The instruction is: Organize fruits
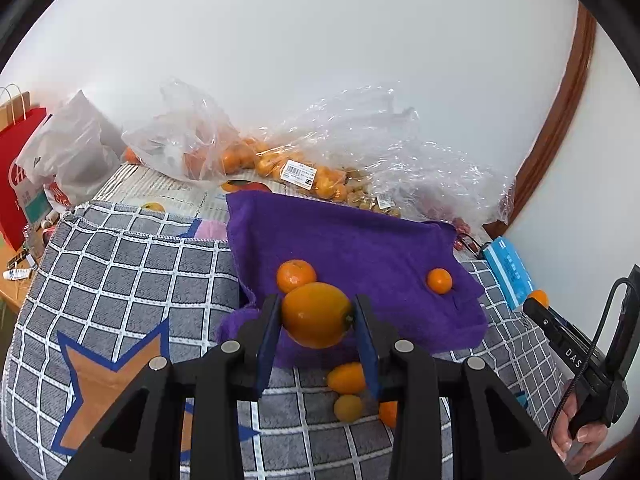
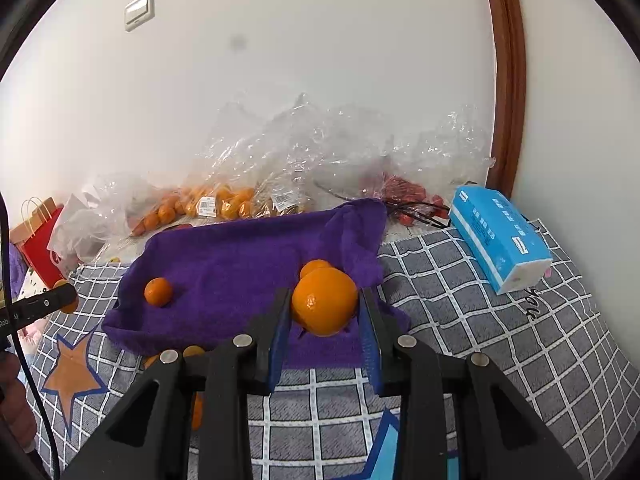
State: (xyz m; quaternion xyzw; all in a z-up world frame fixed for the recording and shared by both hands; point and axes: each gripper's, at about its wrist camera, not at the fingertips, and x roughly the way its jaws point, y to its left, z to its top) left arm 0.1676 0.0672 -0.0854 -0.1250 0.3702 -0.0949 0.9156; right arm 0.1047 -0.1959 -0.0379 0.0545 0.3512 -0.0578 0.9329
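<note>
My left gripper is shut on an oval orange fruit, held just above the near edge of a purple towel. Two mandarins lie on that towel, one right behind the held fruit and one to the right. Three small orange fruits lie on the checked cloth under the gripper. My right gripper is shut on a round mandarin over the towel. Another mandarin sits behind it, and one lies to the left.
Clear plastic bags of oranges and other fruit lie along the wall behind the towel. A blue tissue pack rests at the right on the grey checked cloth. A red paper bag stands far left.
</note>
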